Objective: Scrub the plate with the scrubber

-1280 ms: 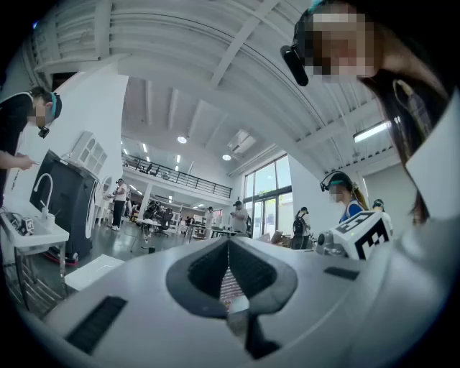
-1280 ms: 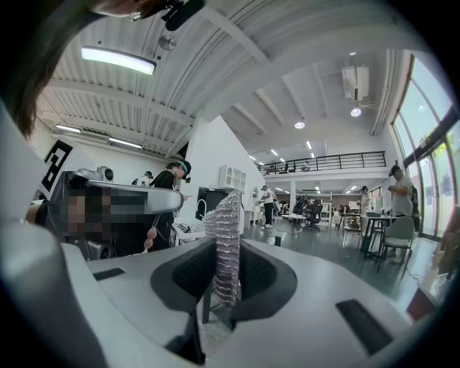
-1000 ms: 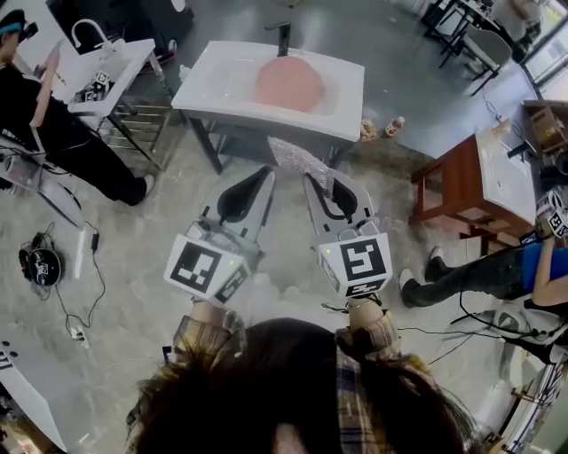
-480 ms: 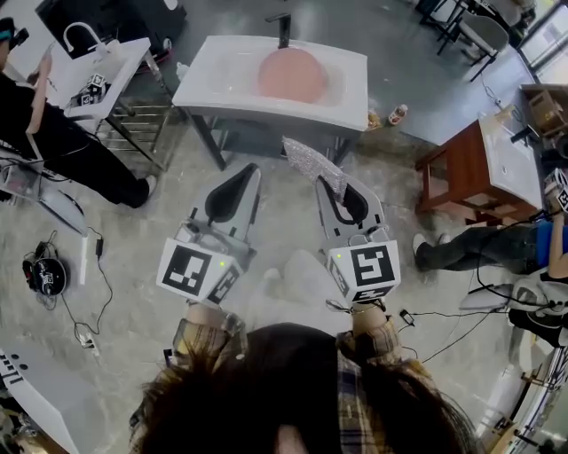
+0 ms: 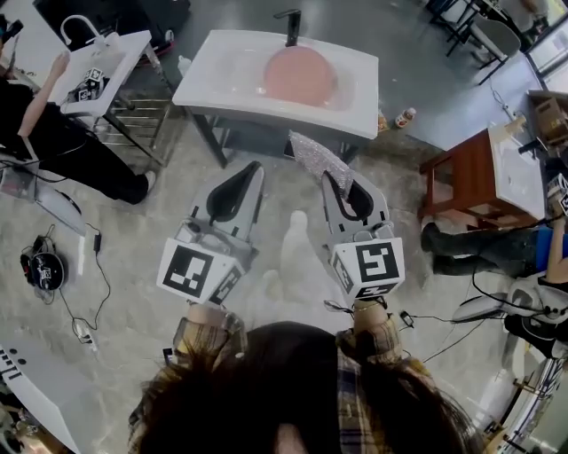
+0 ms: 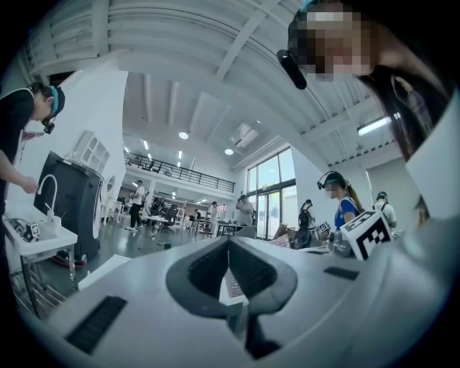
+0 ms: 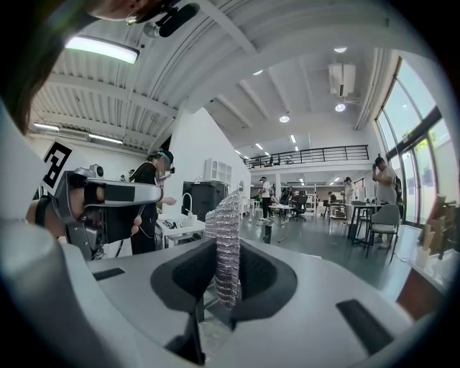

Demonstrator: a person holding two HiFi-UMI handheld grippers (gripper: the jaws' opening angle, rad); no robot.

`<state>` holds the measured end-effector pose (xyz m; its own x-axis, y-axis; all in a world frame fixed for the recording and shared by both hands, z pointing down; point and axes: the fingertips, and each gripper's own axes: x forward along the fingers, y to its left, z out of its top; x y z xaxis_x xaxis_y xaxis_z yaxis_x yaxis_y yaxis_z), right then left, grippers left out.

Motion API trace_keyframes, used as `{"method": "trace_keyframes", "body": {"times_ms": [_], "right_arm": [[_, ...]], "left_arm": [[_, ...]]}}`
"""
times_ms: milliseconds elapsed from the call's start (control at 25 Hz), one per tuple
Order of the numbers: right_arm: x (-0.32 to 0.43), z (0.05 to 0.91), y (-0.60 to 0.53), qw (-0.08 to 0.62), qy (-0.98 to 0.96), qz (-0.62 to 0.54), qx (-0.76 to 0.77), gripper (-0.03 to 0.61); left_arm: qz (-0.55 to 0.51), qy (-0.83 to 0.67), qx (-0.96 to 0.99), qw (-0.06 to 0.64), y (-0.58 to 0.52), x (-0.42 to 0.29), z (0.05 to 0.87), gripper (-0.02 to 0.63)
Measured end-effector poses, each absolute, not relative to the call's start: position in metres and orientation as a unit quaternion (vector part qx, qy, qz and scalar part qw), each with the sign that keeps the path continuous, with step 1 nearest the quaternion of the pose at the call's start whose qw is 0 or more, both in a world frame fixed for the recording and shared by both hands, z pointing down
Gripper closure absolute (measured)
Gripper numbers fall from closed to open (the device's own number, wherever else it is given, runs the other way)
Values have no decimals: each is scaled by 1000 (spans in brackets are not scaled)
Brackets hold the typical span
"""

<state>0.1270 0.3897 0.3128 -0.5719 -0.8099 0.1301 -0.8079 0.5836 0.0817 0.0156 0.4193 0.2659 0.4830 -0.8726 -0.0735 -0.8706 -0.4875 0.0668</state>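
A pink plate (image 5: 300, 75) lies in the basin of a white sink table (image 5: 222, 84), under a dark faucet (image 5: 291, 18). Both grippers hang in the air in front of the table, apart from it. My right gripper (image 5: 331, 177) is shut on a silvery mesh scrubber (image 5: 315, 158), which sticks out past the fingertips toward the sink. The scrubber (image 7: 224, 237) stands upright between the dark pads of the right gripper (image 7: 228, 267). My left gripper (image 5: 255, 168) is shut and holds nothing; the left gripper view shows the left gripper (image 6: 228, 243) with its pads together.
A second white sink stand (image 5: 98, 62) is at the back left, with a person in black (image 5: 53, 133) beside it. A wooden table (image 5: 457, 182) stands to the right. A bottle (image 5: 406, 117) sits on the floor by the sink; cables and a headset (image 5: 42, 266) lie at left.
Both grippers have drifted a little forward toward the sink, the right one carrying the scrubber to the right. The person in blue at the right has moved mostly out of view.
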Motion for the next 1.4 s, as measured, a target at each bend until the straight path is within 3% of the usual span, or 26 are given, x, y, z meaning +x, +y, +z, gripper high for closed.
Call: {"method": "trace_keyframes", "body": {"times_ms": [880,1400], "right_arm": [[131,293,138,86,-907,-6,412,499],[135,313,75,95,-915,7,392,499]], "left_arm": [[-56,-537,841,-7,175,25,235,597],[-45,-553,832,2,116,29,251,597]]}}
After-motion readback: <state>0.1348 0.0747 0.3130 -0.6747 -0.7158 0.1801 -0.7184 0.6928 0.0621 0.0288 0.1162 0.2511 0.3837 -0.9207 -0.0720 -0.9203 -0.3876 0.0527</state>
